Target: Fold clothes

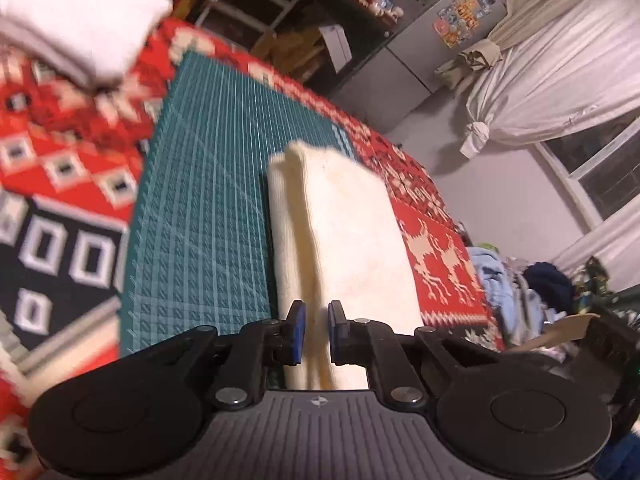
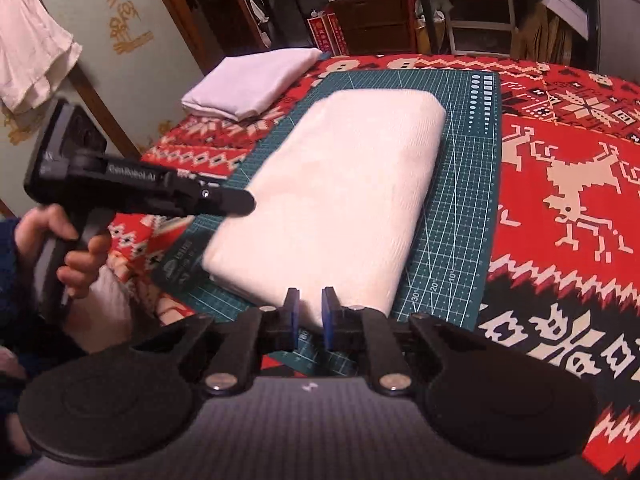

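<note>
Cream knit garment [image 2: 332,196], folded to a thick oblong, lies on green cutting mat [image 2: 460,216] w/ white grid. Mat sits on red patterned cloth [image 2: 568,168] (reindeer + snowflake motifs) covering the bench.

Left gripper [image 1: 317,330]: fingers narrow, blue pads either side of garment's layered edge. Cloth fills the gap btwn them, so it reads as gripped. In right-wrist view the same tool [image 2: 250,202] comes in from the left, tip at the garment's long left edge; a hand [image 2: 72,248] w/ dark sleeve is wrapped round its handle.

Right gripper [image 2: 308,316]: fingers narrow too, set at garment's near short edge, a bulge of fabric btwn the pads. Whether pads actually pinch it or just flank it, can't tell.

Second item: white folded stack [image 2: 252,80] at far left corner of the bench, off the mat, well apart from cream garment. Left-wrist view shows it blurred at top left [image 1: 80,16].

Backgrnd: fridge w/ magnets [image 1: 448,20], white knotted curtain [image 1: 560,68], heap of clothes [image 1: 520,292] beyond bench's right side. Pale cloth [image 2: 32,48] hangs on wall, left.
</note>
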### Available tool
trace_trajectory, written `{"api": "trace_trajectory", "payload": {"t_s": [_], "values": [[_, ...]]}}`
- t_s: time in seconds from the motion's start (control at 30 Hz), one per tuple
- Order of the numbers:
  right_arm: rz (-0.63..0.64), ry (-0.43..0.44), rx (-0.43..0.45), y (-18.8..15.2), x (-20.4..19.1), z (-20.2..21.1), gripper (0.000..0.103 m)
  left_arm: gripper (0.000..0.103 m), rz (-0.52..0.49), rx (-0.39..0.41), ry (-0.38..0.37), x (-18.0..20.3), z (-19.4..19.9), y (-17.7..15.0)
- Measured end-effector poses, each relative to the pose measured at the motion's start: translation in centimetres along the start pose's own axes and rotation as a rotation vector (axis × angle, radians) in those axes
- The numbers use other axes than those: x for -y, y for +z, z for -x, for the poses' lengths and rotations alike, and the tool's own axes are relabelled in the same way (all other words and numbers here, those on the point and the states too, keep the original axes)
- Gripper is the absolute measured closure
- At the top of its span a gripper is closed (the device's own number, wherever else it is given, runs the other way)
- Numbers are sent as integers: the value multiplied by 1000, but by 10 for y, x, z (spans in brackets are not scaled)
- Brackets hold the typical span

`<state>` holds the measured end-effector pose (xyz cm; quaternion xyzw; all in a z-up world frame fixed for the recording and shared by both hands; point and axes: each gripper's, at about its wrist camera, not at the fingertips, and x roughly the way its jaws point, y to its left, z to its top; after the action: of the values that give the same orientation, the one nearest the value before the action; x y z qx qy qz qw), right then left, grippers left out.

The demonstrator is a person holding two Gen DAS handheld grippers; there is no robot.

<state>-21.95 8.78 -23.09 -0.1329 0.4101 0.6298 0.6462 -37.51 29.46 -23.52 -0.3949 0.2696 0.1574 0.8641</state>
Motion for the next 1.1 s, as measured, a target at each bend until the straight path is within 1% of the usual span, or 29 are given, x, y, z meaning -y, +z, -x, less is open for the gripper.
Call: {"api": "trace_trajectory", "payload": {"t_s": [0.07, 0.13, 0.2, 0.23, 0.3, 0.37, 0.43, 0.47, 0.53, 0.7, 0.8, 0.87, 0.97, 1.07, 1.1], "values": [[-7, 3, 32, 11, 3, 7, 90, 93, -58, 36, 13, 11, 5, 10], [1, -20, 80, 26, 5, 12, 90, 93, -110, 42, -25, 26, -5, 25], [39, -73, 112, 43, 7, 6, 90, 93, -164, 45, -64, 41, -17, 40], [58, -100, 128, 52, 8, 2, 90, 93, -196, 33, -80, 49, -30, 44], [68, -135, 147, 65, 12, -12, 90, 93, -225, -5, -62, 58, -58, 48], [48, -149, 135, 71, 17, -31, 90, 94, -228, -41, -9, 59, -81, 46], [31, -161, 120, 72, 20, -48, 90, 101, -231, -51, 32, 52, -90, 40], [32, -164, 110, 69, 20, -54, 90, 100, -225, -45, 24, 47, -89, 37], [28, -154, 103, 69, 21, -50, 90, 100, -223, -45, 20, 42, -82, 32], [19, -130, 85, 67, 22, -39, 90, 101, -248, -26, 96, 41, -58, 26], [13, -115, 75, 66, 23, -32, 90, 100, -238, -4, 77, 45, -53, 37], [10, -105, 68, 66, 24, -28, 89, 99, -251, 14, 51, 50, -61, 49], [26, -139, 115, 92, 30, -29, 89, 99, -265, 23, 4, 57, -81, 69], [20, -131, 94, 115, 40, -56, 89, 100, -301, -17, 93, 57, -111, 77], [27, -143, 82, 117, 41, -65, 89, 101, -308, -28, 120, 55, -119, 79]]}}
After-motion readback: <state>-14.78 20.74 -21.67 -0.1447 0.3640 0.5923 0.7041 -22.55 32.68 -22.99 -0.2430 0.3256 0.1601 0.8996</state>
